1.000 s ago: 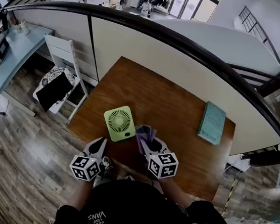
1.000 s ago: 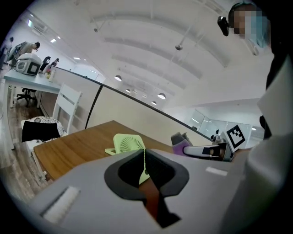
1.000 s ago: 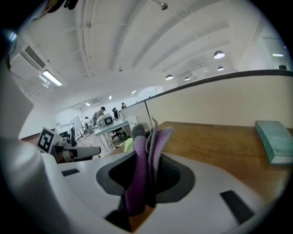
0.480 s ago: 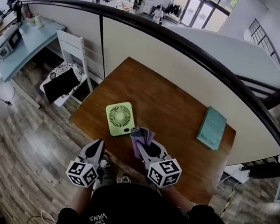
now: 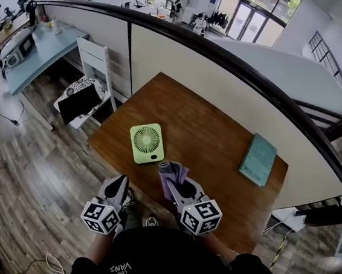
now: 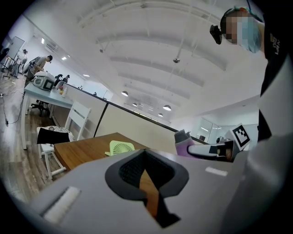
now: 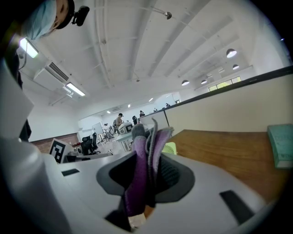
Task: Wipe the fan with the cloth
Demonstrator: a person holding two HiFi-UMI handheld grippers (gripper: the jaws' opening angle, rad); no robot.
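Observation:
A small light-green fan (image 5: 146, 142) lies flat near the left front corner of the brown table (image 5: 213, 138). My right gripper (image 5: 178, 183) is shut on a folded purple cloth (image 5: 170, 174), held above the table's front edge just right of the fan. In the right gripper view the cloth (image 7: 145, 160) stands up between the jaws, with the fan (image 7: 169, 147) behind it. My left gripper (image 5: 115, 189) is shut and empty, off the table's front edge, left of the fan. In the left gripper view the fan (image 6: 121, 147) shows ahead and the cloth (image 6: 185, 142) to the right.
A teal book (image 5: 257, 159) lies at the table's right side. A curved partition wall (image 5: 238, 79) runs behind the table. A white chair (image 5: 91, 88) stands to the left on the wooden floor, with a pale blue desk (image 5: 38, 46) further left.
Both grippers have drawn back from the fan toward the person and risen a little. The cloth stays in the right gripper. The fan has not moved.

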